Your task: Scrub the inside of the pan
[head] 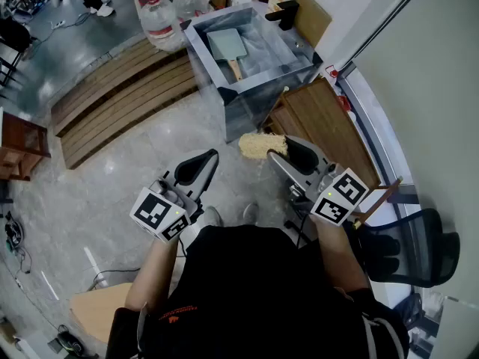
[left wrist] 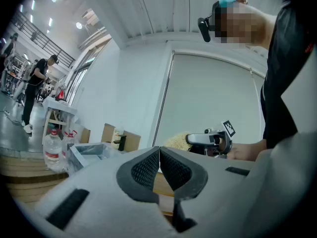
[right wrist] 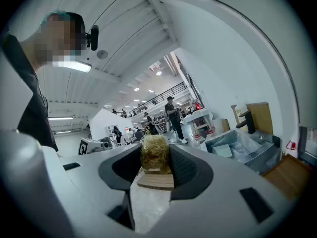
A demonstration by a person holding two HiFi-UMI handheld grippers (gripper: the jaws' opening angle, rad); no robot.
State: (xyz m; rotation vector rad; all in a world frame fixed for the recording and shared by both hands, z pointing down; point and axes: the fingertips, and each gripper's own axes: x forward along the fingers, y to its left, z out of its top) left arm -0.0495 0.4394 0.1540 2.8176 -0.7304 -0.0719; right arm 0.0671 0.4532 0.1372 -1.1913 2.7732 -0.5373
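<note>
A flat grey pan [head: 224, 46] with a wooden handle lies inside the steel sink [head: 200, 60], well ahead of both grippers. My right gripper [head: 278, 152] is shut on a straw-coloured scrub brush [head: 260, 145]; the right gripper view shows the brush [right wrist: 155, 153] with its wooden base clamped between the jaws. The pan [right wrist: 223, 151] shows far off to the right there. My left gripper [head: 211, 156] hangs over the floor to the left, its jaws together with nothing in them. In the left gripper view the left gripper [left wrist: 159, 150] points toward the brush [left wrist: 175, 141].
A black faucet [head: 285, 13] stands at the sink's back. A wooden counter [head: 329, 126] runs along the wall to the right of the sink. Water bottles [head: 160, 13] and wooden slats [head: 120, 88] lie to the left. A dark chair [head: 419, 245] is at the right.
</note>
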